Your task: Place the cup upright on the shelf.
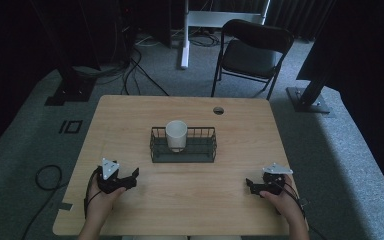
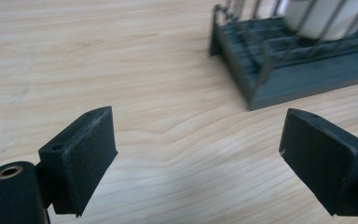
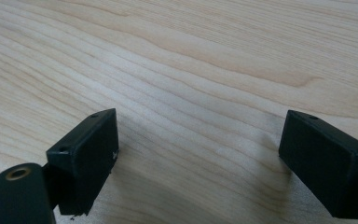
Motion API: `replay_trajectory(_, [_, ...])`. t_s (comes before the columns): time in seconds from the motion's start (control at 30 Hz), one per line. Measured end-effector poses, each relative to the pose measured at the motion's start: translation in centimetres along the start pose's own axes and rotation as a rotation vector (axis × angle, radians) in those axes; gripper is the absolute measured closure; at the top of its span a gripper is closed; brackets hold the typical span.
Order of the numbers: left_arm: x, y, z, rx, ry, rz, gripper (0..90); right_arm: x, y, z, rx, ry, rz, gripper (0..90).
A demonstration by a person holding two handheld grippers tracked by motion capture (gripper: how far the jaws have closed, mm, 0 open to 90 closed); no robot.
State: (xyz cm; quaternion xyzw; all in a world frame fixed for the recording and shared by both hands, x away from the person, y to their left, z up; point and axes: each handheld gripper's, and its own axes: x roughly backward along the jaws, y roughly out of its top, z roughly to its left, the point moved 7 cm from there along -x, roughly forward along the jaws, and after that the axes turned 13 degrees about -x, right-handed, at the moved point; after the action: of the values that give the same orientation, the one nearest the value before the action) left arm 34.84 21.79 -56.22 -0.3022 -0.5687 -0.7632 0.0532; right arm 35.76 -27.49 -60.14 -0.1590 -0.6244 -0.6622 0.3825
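Note:
A black wire basket (image 1: 205, 152) stands in the middle of the wooden table (image 1: 130, 115), with a white cup (image 1: 176, 135) upright in its left half. My left gripper (image 1: 130, 177) rests low on the table's front left, held by a hand, jaws wide apart and empty. In the left gripper view the basket (image 2: 303, 77) and the cup's base (image 2: 321, 21) lie ahead to the right, and the gripper (image 2: 198, 154) is open. My right gripper (image 1: 250, 186) sits at the front right, pointing left, open (image 3: 198, 156) over bare wood.
A black folding chair (image 1: 252, 52) stands behind the table. A cable hole (image 1: 218, 110) is near the table's far edge. Cables lie on the grey carpet at the left (image 1: 47, 177), and dark stands flank the table.

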Motion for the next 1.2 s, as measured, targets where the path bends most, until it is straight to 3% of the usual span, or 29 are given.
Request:
replay_trajectory(0.13, [0.0, -0.9, 1.0, 0.01, 0.025, 0.058, 11.0, 0.0, 0.0, 0.0, 0.0, 0.0, 0.0, 11.5])
replay_trajectory(0.23, [0.1, -1.8, 2.2, 0.001, 0.086, 0.099, 10.0, 0.0, 0.0, 0.0, 0.0, 0.0, 0.0, 11.5])
replay_trajectory(0.33, [0.1, -2.7, 3.0, 0.031, 0.113, 0.12, 10.0, 0.0, 0.0, 0.0, -0.001, 0.0, 0.0, 11.5])
replay_trajectory(0.5, [0.2, -3.7, 4.3, 0.102, 0.128, 0.107, 10.0, 0.0, 0.0, 0.0, -0.001, 0.0, 0.0, 11.5])
replay_trajectory(0.6, [0.4, -4.1, 5.0, 0.115, 0.138, 0.116, 10.0, 0.0, 0.0, 0.0, -0.001, 0.0, 0.0, 11.5])
replay_trajectory(0.77, [0.8, -5.1, 6.1, 0.077, 0.171, 0.179, 9.7, 0.0, 0.0, 0.0, -0.001, 0.0, 0.0, 11.5])
replay_trajectory(0.87, [1.0, -5.6, 6.5, 0.08, 0.175, 0.206, 8.9, 0.0, 0.0, 0.0, -0.001, 0.0, 0.0, 11.5])
replay_trajectory(0.97, [0.9, -6.1, 6.4, 0.06, 0.162, 0.265, 8.9, 0.0, 0.0, 0.0, -0.001, 0.0, 0.0, 11.5])
replay_trajectory(1.03, [0.8, -6.1, 6.3, 0.051, 0.157, 0.269, 8.4, 0.0, 0.0, 0.0, 0.0, 0.0, 0.0, 11.5])
replay_trajectory(1.17, [0.6, -6.2, 6.1, 0.104, 0.111, 0.28, 8.1, 0.0, 0.0, 0.0, -0.001, 0.0, 0.0, 11.5])
replay_trajectory(1.2, [0.5, -6.2, 6.1, 0.1, 0.105, 0.288, 3.7, 0.0, 0.0, 0.0, -0.001, 0.0, 0.0, 11.5])
